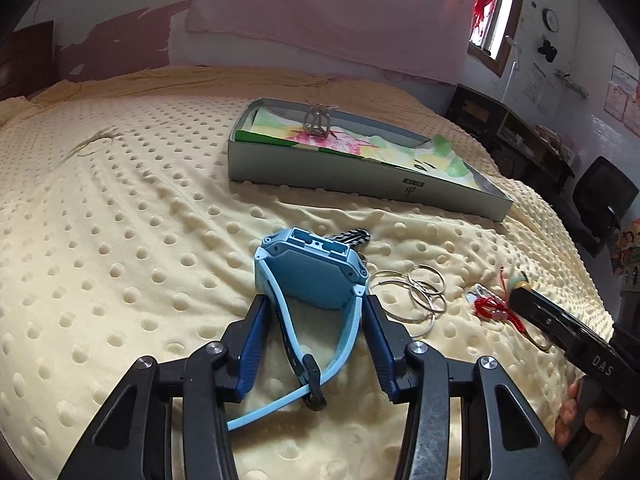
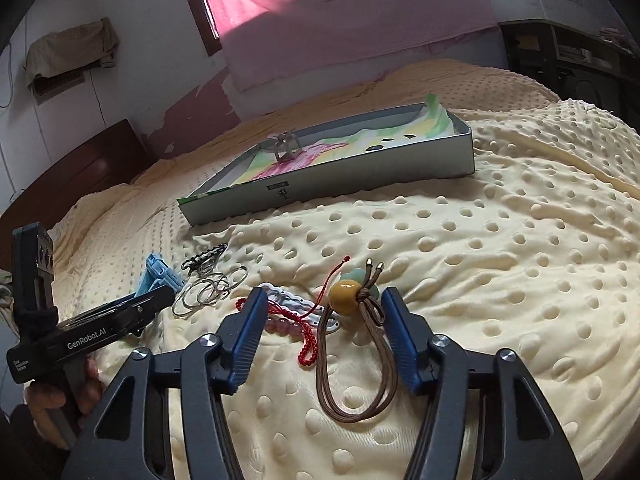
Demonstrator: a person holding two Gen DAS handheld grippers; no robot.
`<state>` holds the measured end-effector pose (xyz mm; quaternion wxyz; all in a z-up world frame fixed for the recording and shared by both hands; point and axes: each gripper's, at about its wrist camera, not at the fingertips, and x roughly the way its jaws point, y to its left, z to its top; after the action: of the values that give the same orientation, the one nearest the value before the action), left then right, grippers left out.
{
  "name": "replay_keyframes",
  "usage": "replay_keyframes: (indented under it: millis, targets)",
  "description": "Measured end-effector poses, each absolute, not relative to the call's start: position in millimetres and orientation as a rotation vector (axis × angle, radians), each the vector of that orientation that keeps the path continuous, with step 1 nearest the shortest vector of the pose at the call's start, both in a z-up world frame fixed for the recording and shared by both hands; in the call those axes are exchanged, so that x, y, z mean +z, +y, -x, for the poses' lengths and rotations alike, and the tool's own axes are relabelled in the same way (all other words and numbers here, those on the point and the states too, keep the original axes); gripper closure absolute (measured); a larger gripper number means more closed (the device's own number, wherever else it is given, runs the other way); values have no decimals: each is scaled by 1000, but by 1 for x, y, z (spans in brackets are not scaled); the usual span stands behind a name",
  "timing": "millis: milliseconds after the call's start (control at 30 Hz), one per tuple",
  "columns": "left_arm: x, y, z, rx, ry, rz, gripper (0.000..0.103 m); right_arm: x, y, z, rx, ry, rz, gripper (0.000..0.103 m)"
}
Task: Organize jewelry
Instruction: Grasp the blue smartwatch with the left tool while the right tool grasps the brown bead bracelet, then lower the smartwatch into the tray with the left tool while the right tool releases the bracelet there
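A light-blue watch [image 1: 310,268] stands on edge on the cream dotted blanket, its strap looping back toward the camera. My left gripper [image 1: 315,302] is shut on it, with the pads pressing both sides of the strap; the watch [image 2: 158,276] also shows at that gripper's tip in the right wrist view. My right gripper [image 2: 324,300] is open. Between its fingers lies a brown cord bracelet with a yellow bead [image 2: 346,298], untouched. A grey box [image 1: 360,184] lined with a flowered cloth sits beyond, holding a silver hair claw [image 1: 318,120].
Thin silver bangles [image 2: 208,288], a black-and-white chain piece [image 2: 204,260], a white link bracelet [image 2: 296,304], a red cord bracelet [image 2: 308,328] and pink beads [image 2: 280,326] lie between the grippers. A wooden headboard [image 2: 80,160] stands far left. Dark shelves [image 1: 520,132] line the right wall.
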<state>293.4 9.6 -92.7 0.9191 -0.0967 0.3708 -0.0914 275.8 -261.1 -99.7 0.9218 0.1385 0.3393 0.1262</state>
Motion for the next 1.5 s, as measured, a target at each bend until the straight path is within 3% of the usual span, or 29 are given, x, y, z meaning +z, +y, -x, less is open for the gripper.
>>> replay_keyframes:
  millis: [100, 200, 333, 1000, 1300, 1500]
  targets:
    - [-92, 5, -291, -218, 756, 186, 61, -102, -262, -277, 270, 702, -298, 58]
    - [-91, 1, -289, -238, 749, 176, 62, -104, -262, -279, 279, 705, -308, 73]
    - [-91, 0, -288, -255, 745, 177, 64, -106, -261, -279, 283, 703, -310, 81]
    - [-62, 7, -285, -339, 649, 276, 67, -74, -273, -269, 355, 526, -361, 81]
    - [-24, 12, -364, -278, 599, 325, 67, -36, -259, -363, 359, 488, -344, 81]
    - [-34, 17, -423, -253, 667, 329, 67, -52, -240, -433, 332, 587, -335, 81]
